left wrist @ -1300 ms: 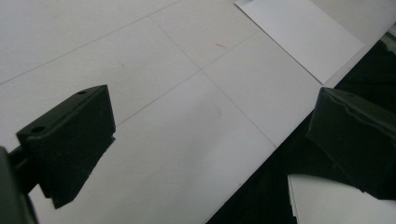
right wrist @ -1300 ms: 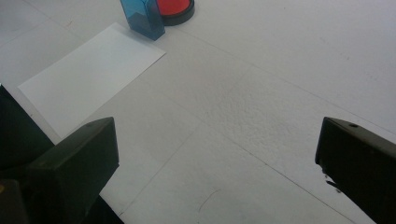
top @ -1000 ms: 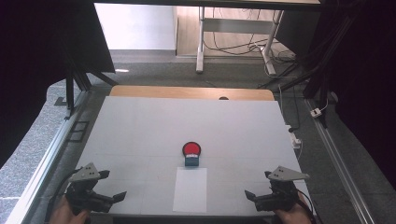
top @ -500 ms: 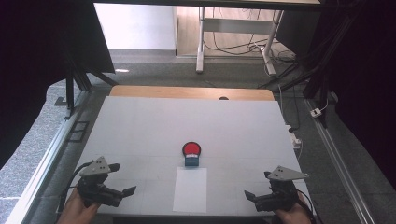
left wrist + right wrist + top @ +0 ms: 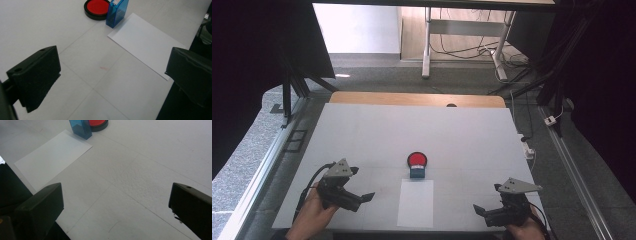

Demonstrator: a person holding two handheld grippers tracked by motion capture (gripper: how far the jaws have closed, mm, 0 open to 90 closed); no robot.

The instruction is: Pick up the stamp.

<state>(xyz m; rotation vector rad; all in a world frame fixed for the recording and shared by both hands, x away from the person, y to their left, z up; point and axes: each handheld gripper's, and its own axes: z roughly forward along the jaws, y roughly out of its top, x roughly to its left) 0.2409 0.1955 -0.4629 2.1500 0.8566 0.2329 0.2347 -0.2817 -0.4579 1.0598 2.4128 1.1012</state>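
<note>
A round red ink pad (image 5: 417, 159) in a black case lies at the middle of the white table (image 5: 362, 135). A blue stamp block (image 5: 417, 172) stands upright against its near side. A white sheet of paper (image 5: 416, 202) lies just in front of the block. My left gripper (image 5: 364, 201) is open near the front left and points right toward the sheet. In the left gripper view the pad (image 5: 97, 8), block (image 5: 117, 12) and sheet (image 5: 147, 42) lie beyond the wide-open jaws. My right gripper (image 5: 482, 214) is open at the front right, with nothing between its fingers (image 5: 40, 212).
A wooden strip (image 5: 412, 99) runs along the table's far edge. Metal rails (image 5: 262, 165) flank both sides, with cables (image 5: 532, 150) off the right edge. The table's front edge lies right under both hands.
My left gripper has moved forward and to the right, closer to the sheet. The right gripper has stayed in place.
</note>
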